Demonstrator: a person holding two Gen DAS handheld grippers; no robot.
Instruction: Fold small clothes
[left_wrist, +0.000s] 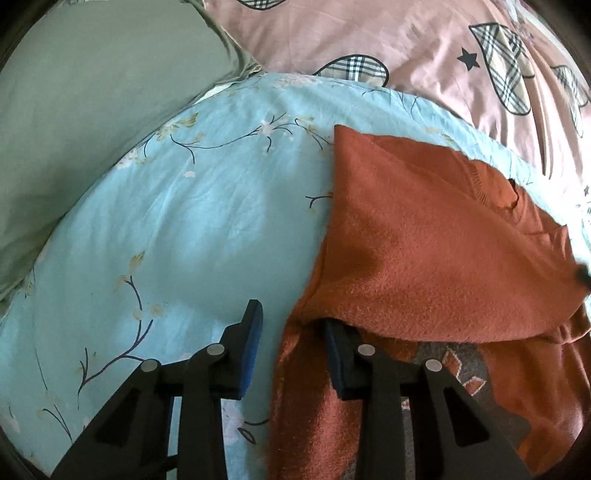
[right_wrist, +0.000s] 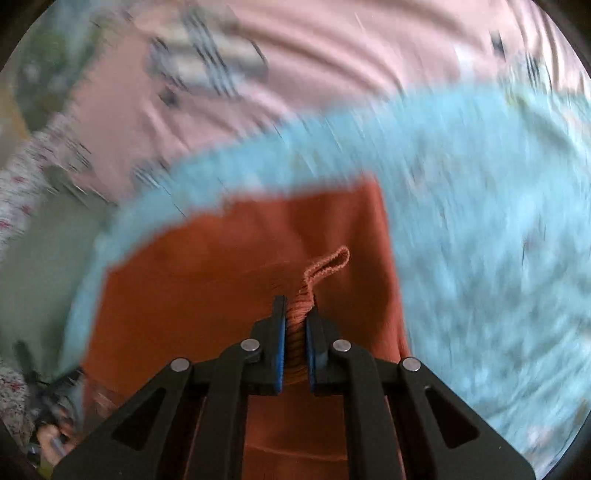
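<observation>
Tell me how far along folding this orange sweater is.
Partly done: one flap of the orange sweater already lies folded over itself. The right gripper pinches a bunched edge; the left gripper is open at the sweater's side. Remaining folds and flattening are left.

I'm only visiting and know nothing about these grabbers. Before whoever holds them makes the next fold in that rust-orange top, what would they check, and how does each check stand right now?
1. Right gripper has fabric: ok. It is shut on a bunched ribbed edge of the rust-orange knit sweater.
2. Left gripper has fabric: not ok. It is open, one finger on the light blue floral bedsheet, the other tucked under a sweater fold.
3. Sweater lies on the bedsheet, clear of the green pillow: ok.
4. Folded flap lies smooth: ok in the left wrist view.
5. Right wrist view sharp enough to aim by: not ok, it is blurred.
6. Whole sweater outline: cannot tell, partly cut off.
</observation>
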